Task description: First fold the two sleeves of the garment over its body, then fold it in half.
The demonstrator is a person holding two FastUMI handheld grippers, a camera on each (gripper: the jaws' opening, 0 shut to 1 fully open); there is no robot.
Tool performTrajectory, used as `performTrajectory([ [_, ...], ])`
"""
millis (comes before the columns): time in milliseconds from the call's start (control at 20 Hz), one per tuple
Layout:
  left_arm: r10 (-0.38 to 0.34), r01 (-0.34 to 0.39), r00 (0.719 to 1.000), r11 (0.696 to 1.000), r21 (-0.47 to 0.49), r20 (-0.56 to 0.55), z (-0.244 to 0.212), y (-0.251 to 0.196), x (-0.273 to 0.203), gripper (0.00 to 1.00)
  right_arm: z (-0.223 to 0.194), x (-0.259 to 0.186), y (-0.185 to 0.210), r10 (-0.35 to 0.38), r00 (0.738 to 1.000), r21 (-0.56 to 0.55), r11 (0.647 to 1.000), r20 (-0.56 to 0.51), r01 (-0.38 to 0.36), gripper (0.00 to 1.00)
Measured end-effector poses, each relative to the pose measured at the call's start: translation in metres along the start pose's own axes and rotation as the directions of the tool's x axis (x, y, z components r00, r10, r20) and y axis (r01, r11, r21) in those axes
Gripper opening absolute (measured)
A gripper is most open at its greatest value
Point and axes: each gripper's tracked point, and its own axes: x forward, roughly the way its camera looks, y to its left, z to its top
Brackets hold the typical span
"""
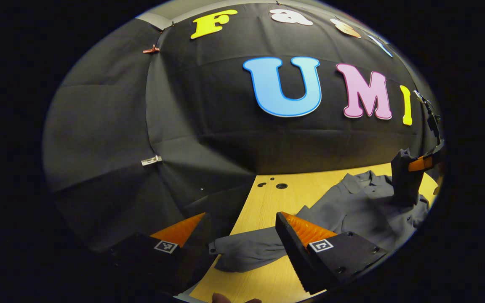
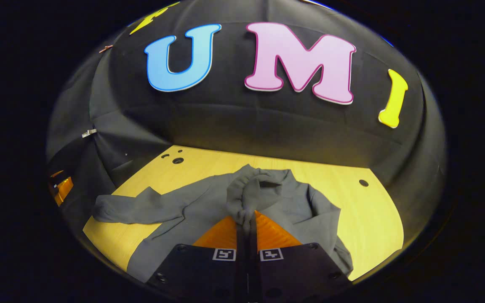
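Left gripper [image 1: 242,229]: jaws set wide apart, nothing between them; held above the near-left edge of the worktop [image 1: 267,198].
Right gripper [image 2: 246,227]: jaws together, clamped on a bunched sleeve [image 2: 244,189] of the garment [image 2: 284,202]; sleeve lifted clear of the cloth beneath, rising from the fingertips as a rolled column.
Right gripper, left gripper view [image 1: 421,163]: far to the right of the left jaws, with a strip of dark cloth hanging from it down to the garment.
Garment, right gripper view: grey, spread flat on the worktop directly ahead of and under the right jaws; collar at the far end, beyond the lifted sleeve.
Other sleeve [image 2: 137,206]: stretched flat to the left of the right jaws, cuff close to the left worktop edge.
Other sleeve, left gripper view [image 1: 246,248]: lying just ahead of the left jaws, between the two fingers in the line of sight, not touched by them.
Worktop: light wood, small round holes [image 2: 177,160] at the far left corner, one hole [image 2: 363,183] far right of the right jaws.
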Motion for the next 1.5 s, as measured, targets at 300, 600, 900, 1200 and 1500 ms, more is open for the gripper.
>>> performTrajectory([
  [300, 0.031, -0.034, 0.995, 0.999, -0.037, -0.095, -0.060, 0.015, 0.032, 0.97, -0.056, 0.031, 0.018, 0.003, 0.992, 0.015, 1.000, -0.123, -0.001, 0.06],
  [600, 0.024, -0.030, 0.987, 0.999, -0.038, -0.161, -0.098, 0.016, 0.046, 0.97, -0.109, 0.051, 0.053, 0.070, 0.965, 0.039, 0.997, -0.252, -0.062, 0.14],
  [900, 0.023, -0.030, 0.975, 0.999, -0.030, -0.219, -0.124, 0.018, 0.055, 0.98, -0.123, 0.043, 0.083, 0.145, 0.949, 0.126, 0.986, -0.278, -0.114, 0.28],
  [1200, 0.009, -0.016, 0.965, 1.000, -0.026, -0.261, -0.134, 0.013, 0.072, 0.97, -0.113, -0.001, 0.110, 0.293, 0.928, 0.201, 0.947, -0.230, -0.249, 0.69],
  [1500, -0.016, 0.003, 0.932, 0.999, -0.037, -0.363, -0.161, 0.006, 0.083, 0.96, -0.092, -0.040, 0.057, 0.223, 0.959, 0.248, 0.952, -0.173, -0.177, 0.75],
])
